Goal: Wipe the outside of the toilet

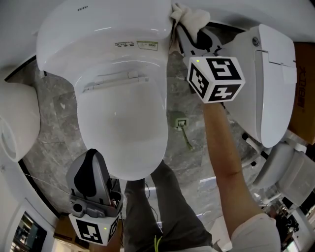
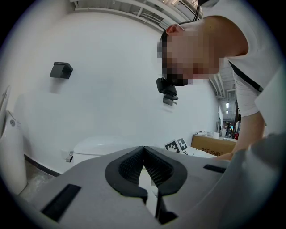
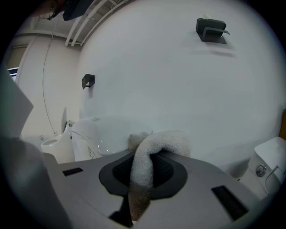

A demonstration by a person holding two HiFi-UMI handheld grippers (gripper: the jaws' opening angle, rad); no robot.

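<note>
A white toilet (image 1: 120, 93) with its lid down fills the middle of the head view. My right gripper (image 1: 193, 30) is shut on a white cloth (image 1: 191, 15), which it holds against the toilet's rear right side by the wall. In the right gripper view the cloth (image 3: 154, 154) hangs folded between the jaws, with the toilet (image 3: 100, 136) just beyond. My left gripper (image 1: 89, 172) stays low at the toilet's front left, apart from the bowl. Its jaws (image 2: 144, 154) meet at the tips with nothing between them.
A second white toilet (image 1: 268, 78) stands close on the right and another white fixture (image 1: 15, 123) on the left. A small green object with a cable (image 1: 179, 123) lies on the grey marble floor. The person's leg (image 1: 162, 211) stands before the bowl. Behind is a white wall.
</note>
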